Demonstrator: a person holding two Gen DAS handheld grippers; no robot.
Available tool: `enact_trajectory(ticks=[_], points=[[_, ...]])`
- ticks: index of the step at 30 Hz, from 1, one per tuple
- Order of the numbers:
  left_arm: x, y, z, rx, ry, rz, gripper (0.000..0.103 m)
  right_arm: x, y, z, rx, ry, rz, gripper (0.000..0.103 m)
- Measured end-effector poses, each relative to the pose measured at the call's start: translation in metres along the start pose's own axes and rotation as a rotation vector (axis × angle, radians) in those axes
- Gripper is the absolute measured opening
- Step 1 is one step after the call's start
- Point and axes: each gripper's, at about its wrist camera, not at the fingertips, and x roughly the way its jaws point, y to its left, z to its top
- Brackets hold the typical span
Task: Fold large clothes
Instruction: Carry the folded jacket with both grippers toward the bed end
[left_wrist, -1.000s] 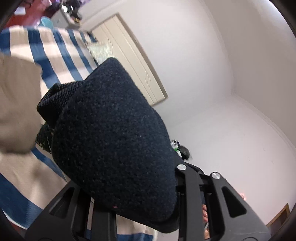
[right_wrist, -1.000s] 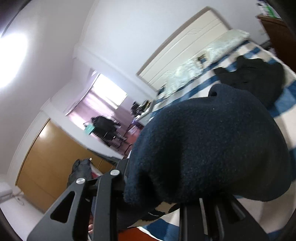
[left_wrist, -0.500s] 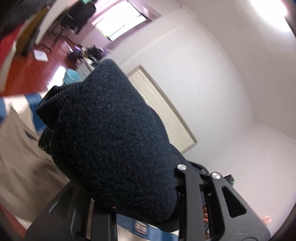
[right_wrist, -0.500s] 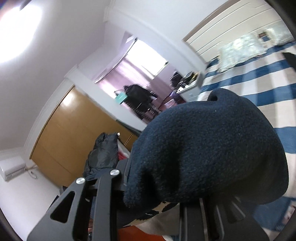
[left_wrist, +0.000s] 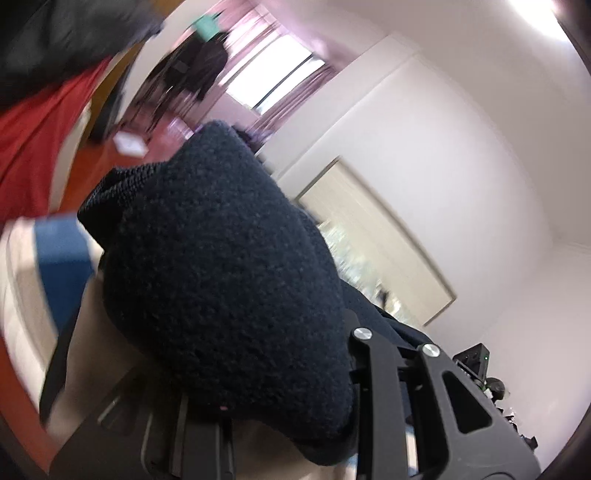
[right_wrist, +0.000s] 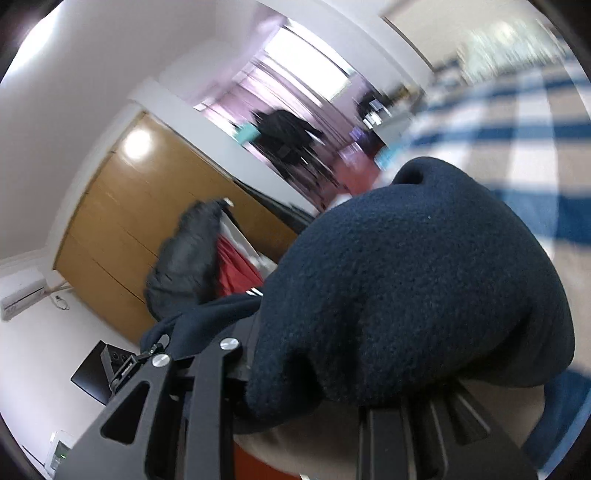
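A dark navy fleece garment bulges over my left gripper and fills the middle of the left wrist view. The jaws are shut on a bunch of it, and the fingertips are buried under the cloth. In the right wrist view the same navy fleece is bunched in my right gripper, also shut on it, with a strip of the garment trailing off to the left. Both views are blurred with motion. The rest of the garment is hidden.
A bed with a blue and beige striped cover lies below and to the right; its edge shows at the left. A wooden wardrobe, a dark jacket over red cloth and a bright window stand beyond.
Both views have swung across the room, from the striped bed toward the window and wardrobe, and dropped lower. The navy fleece sits the same way in both grippers.
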Motion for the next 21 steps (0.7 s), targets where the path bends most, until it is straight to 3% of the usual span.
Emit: enact_trajectory(ticks=[3,7,12,15,16,17,18,19,20,21], points=[[-0.006,0.031,-0.046,-0.077,0.035,0.010,0.025,-0.007,-0.034,-0.047,0.064,0.031,-0.025,0.025],[-0.026,0.055,-0.089,-0.189,0.041,0.007,0.027,-0.024,-0.058,-0.084,0.138,0.032,-0.025,0.025],[-0.023,0.081,-0.112,-0.255,0.114,0.071,0.032,-0.010,-0.090,-0.107,0.245,0.117,-0.078,0.026],[-0.027,0.076,-0.116,-0.259,0.144,0.086,0.038,0.000,-0.103,-0.107,0.296,0.144,-0.088,0.031],[-0.028,0.071,-0.112,-0.238,0.152,0.098,0.039,0.000,-0.104,-0.106,0.311,0.153,-0.100,0.040],[-0.030,0.066,-0.108,-0.217,0.161,0.108,0.048,-0.001,-0.104,-0.106,0.318,0.157,-0.115,0.049],[-0.029,0.061,-0.100,-0.209,0.166,0.108,0.067,-0.007,-0.101,-0.105,0.324,0.166,-0.127,0.069],[-0.033,0.056,-0.098,-0.205,0.166,0.091,0.076,-0.011,-0.098,-0.105,0.324,0.167,-0.106,0.082],[-0.037,0.051,-0.097,-0.199,0.167,0.071,0.085,-0.019,-0.093,-0.104,0.312,0.167,-0.079,0.088],[-0.042,0.045,-0.096,-0.190,0.175,0.072,0.086,-0.025,-0.089,-0.104,0.299,0.167,-0.077,0.096]])
